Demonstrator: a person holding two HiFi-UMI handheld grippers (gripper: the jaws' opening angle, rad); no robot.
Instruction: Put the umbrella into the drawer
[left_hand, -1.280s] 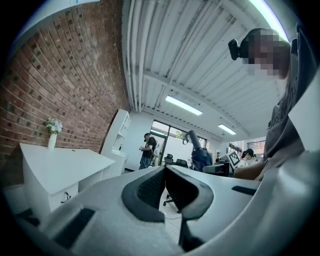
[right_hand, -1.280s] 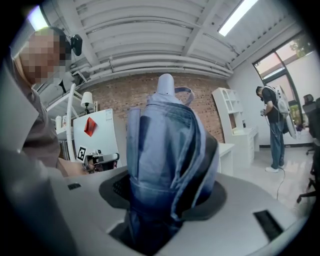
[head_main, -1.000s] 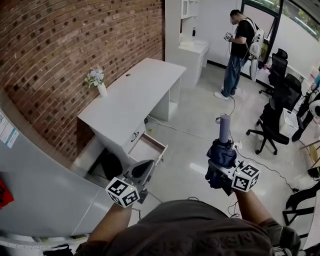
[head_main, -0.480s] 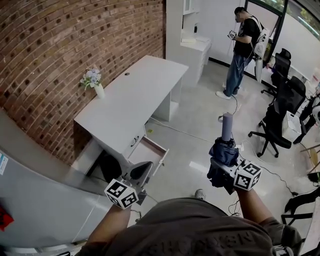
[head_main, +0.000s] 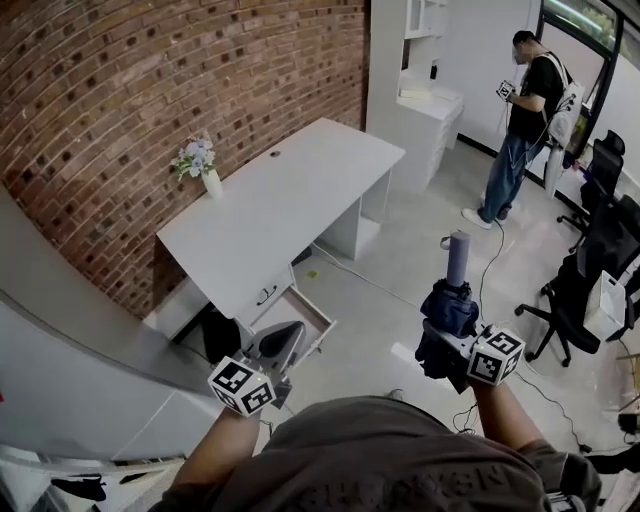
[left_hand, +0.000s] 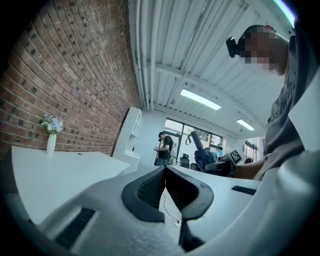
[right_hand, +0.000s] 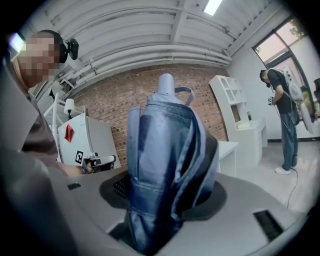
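Observation:
In the head view my right gripper is shut on a folded blue umbrella, whose grey handle points away from me over the floor. The right gripper view shows the umbrella filling the space between the pads, both pressing on its fabric. My left gripper is shut with nothing in it; its pads meet at the tips. It hovers just in front of the open drawer under the white desk. The drawer's near corner is hidden behind this gripper.
A vase of flowers stands on the desk by the brick wall. A white shelf unit stands beyond the desk. A person stands at the back right, near black office chairs. Cables lie on the floor.
The whole room has slid in the head view as I moved toward the desk; the open drawer now sits closer to my left gripper. Both grippers keep their states.

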